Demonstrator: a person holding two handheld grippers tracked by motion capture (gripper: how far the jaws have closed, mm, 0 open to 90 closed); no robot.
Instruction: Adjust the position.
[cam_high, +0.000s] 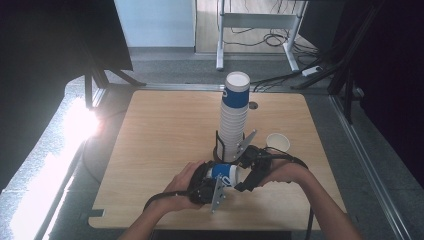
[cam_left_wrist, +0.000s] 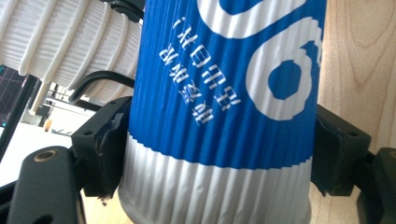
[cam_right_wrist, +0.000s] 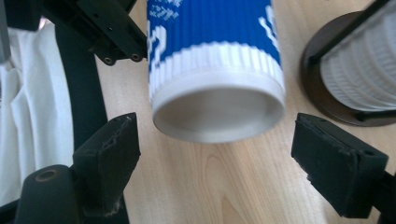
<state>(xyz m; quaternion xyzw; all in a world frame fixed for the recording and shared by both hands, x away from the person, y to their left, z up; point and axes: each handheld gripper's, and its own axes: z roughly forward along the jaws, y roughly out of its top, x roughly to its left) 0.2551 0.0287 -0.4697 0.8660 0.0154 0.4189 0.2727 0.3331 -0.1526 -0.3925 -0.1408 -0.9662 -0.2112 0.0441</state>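
A ribbed blue-and-white paper cup (cam_high: 225, 174) lies on its side just above the table, near the front edge. My left gripper (cam_left_wrist: 219, 154) is shut on it, one black pad pressing each side of the blue cup (cam_left_wrist: 224, 93). My right gripper (cam_right_wrist: 215, 123) is open. Its pads (cam_right_wrist: 109, 149) stand wide apart on either side of the cup's round white end (cam_right_wrist: 218, 114) without touching it. In the high view the right gripper (cam_high: 248, 172) faces the left gripper (cam_high: 217, 181) from the right. Behind them a tall stack of white ribbed cups (cam_high: 234, 117) topped by a blue one stands in a black wire holder (cam_high: 220, 147).
A single white cup (cam_high: 278, 142) stands upright to the right of the stack. The light wooden table (cam_high: 160, 135) has bare room on its left half. A bright lamp glare (cam_high: 80, 122) sits off the left edge. A desk frame and cables (cam_high: 280, 40) are on the floor beyond.
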